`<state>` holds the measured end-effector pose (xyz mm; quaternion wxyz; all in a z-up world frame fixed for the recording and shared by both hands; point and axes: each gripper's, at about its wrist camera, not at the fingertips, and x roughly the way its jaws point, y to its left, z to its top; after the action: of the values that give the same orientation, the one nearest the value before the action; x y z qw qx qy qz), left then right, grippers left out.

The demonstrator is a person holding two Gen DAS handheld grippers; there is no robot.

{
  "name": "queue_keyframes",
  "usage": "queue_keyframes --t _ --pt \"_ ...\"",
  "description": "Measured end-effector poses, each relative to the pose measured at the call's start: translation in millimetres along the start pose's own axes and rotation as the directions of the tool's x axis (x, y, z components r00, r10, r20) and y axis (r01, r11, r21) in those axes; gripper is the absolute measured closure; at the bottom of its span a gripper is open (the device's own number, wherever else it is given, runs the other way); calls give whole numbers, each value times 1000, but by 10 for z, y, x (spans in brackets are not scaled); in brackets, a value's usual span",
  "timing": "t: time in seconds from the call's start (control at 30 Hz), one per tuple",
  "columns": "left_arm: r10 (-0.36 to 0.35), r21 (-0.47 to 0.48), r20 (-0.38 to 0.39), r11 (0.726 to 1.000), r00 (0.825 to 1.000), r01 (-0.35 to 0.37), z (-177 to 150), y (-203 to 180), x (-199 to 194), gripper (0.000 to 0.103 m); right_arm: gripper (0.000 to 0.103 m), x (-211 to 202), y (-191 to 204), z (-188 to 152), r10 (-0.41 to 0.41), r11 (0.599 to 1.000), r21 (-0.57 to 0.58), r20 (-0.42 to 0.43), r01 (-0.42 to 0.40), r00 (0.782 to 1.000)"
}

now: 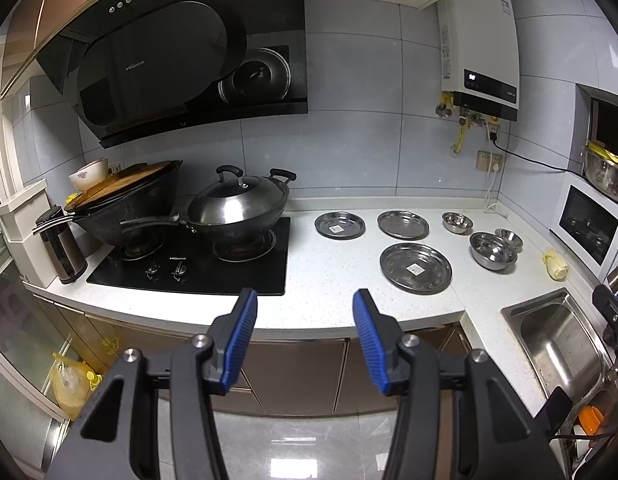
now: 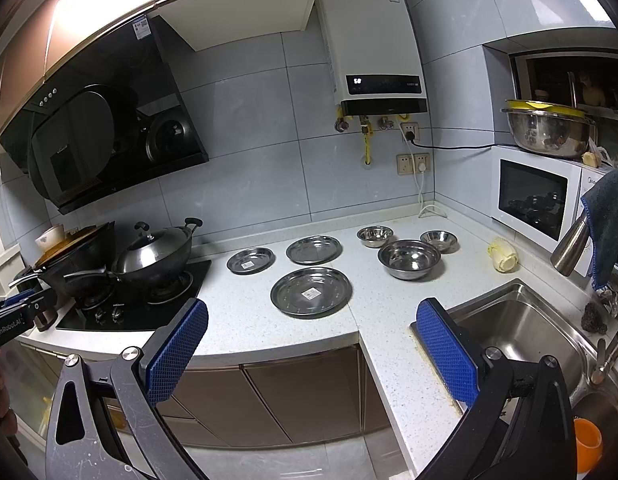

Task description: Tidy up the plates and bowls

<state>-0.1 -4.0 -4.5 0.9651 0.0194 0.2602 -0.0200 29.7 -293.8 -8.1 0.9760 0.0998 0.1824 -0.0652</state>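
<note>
I hold my left claw (image 1: pixel 305 304) and right claw (image 2: pixel 312 318) apart, gripping nothing, short of the white speckled desk (image 2: pixel 249 320). Three round steel plates (image 2: pixel 311 291) lie mid-desk; three steel bowls (image 2: pixel 409 259) sit right of them.

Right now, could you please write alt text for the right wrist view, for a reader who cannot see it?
The open right gripper hovers short of a white kitchen counter holding three steel plates and three steel bowls, none stacked. A black stove with two woks sits to the left, a steel sink to the right, and a microwave behind it.
</note>
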Motion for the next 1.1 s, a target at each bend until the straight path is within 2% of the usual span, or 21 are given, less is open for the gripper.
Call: queue_keyframes --t 1.1 --pt "-4 2 -10 1000 1000 4 10 -72 71 55 1 121 -72 17 -11 1000 19 -12 12 1000"
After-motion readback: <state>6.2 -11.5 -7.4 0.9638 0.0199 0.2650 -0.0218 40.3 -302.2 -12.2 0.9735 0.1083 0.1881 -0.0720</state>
